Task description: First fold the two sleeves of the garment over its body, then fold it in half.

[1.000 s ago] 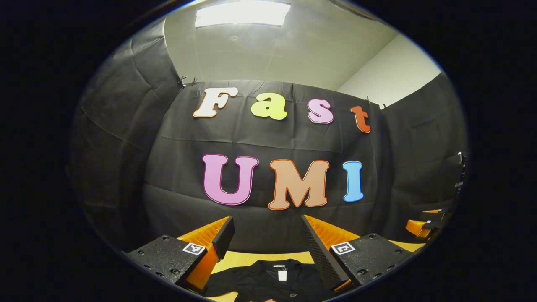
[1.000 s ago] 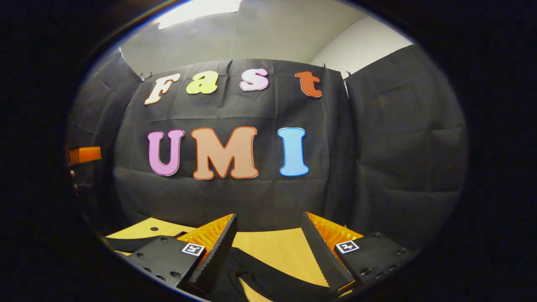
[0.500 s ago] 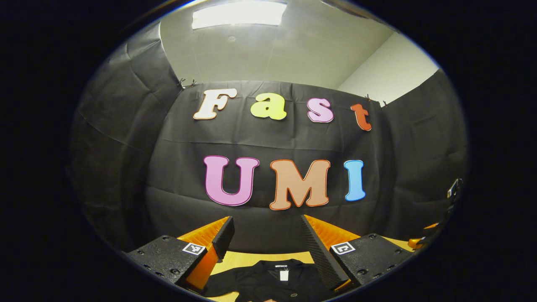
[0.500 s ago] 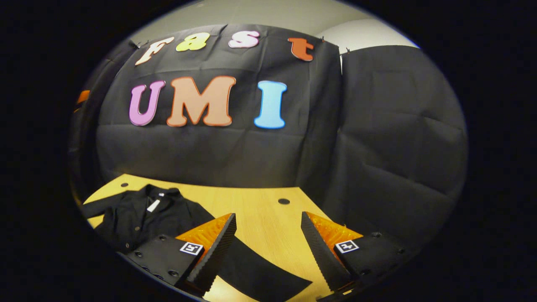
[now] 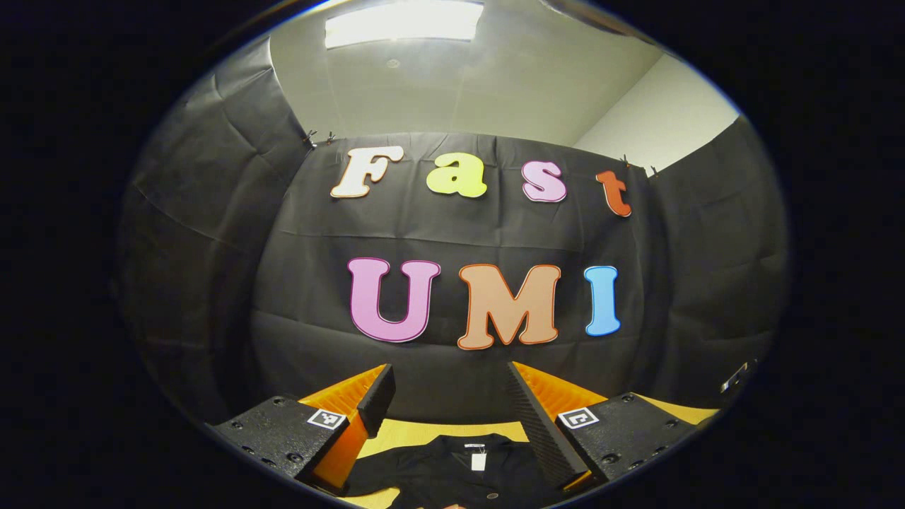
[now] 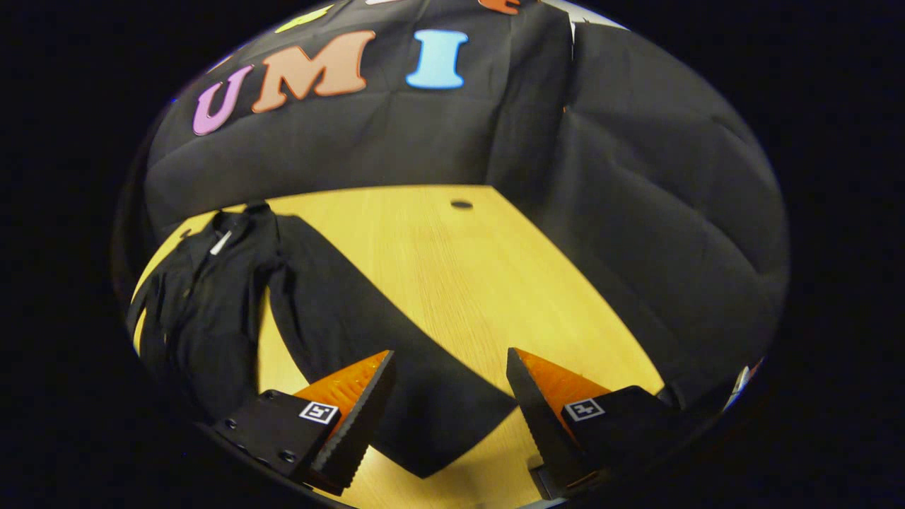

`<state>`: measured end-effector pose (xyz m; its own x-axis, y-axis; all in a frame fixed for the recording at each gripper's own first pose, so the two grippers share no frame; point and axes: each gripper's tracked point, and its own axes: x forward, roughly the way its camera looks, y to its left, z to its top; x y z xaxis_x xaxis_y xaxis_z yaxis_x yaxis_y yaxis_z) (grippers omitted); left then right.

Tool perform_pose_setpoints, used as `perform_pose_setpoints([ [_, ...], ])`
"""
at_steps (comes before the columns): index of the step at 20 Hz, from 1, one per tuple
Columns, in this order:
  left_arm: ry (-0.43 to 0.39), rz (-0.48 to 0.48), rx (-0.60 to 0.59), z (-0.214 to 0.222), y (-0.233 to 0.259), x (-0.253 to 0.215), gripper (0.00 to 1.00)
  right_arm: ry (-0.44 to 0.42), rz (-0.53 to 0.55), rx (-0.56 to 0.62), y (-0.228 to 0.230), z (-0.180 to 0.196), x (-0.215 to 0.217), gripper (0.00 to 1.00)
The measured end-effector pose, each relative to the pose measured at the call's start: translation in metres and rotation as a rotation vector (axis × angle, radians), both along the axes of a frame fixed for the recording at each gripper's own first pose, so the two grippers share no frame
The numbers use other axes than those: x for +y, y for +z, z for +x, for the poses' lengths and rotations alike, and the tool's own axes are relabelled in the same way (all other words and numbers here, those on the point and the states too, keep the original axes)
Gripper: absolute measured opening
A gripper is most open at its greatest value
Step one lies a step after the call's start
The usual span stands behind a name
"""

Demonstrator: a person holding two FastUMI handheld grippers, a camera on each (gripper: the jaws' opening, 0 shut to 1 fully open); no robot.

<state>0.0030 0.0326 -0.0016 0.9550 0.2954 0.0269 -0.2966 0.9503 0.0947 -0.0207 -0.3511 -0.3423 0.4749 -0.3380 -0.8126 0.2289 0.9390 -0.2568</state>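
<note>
A black button-up garment [image 6: 198,311] lies flat on the wooden table [image 6: 452,261], collar toward the booth wall. Its long right sleeve [image 6: 368,346] stretches out diagonally from the body, cuff near the table's front. My right gripper [image 6: 450,371] hangs open above that cuff end, the sleeve passing between and under its fingers, apart from them. In the left gripper view the garment's collar [image 5: 470,459] with a white tag lies below my left gripper [image 5: 450,385], which is open, level and raised over the table.
Black cloth walls close the table in at the back and on the right. A small round hole [image 6: 461,204] sits in the tabletop near the far edge. Bare wood lies to the right of the sleeve.
The right gripper has tilted steeply downward and moved over the outstretched sleeve, bringing the table and garment into view. The left gripper has barely moved.
</note>
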Motion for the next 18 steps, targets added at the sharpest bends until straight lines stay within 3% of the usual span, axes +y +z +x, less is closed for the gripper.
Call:
perform_pose_setpoints([
  [4, 0.015, 0.007, 0.000, -0.003, 0.001, 0.001, 0.93, -0.063, 0.049, 0.117, -0.026, -0.026, -0.007, 1.00],
  [8, 0.015, 0.016, 0.020, 0.001, -0.004, -0.003, 0.92, -0.045, 0.113, 0.086, -0.033, -0.022, -0.002, 0.97],
  [11, 0.011, 0.026, 0.019, 0.002, -0.001, -0.008, 0.93, -0.005, 0.150, 0.065, -0.042, -0.010, 0.017, 0.74],
  [15, 0.018, 0.022, 0.011, -0.002, -0.001, -0.006, 0.92, 0.023, 0.117, 0.096, -0.050, -0.005, 0.037, 0.06],
  [18, 0.038, 0.031, 0.010, -0.010, 0.003, 0.005, 0.92, 0.004, 0.176, 0.053, -0.035, 0.008, 0.051, 0.03],
])
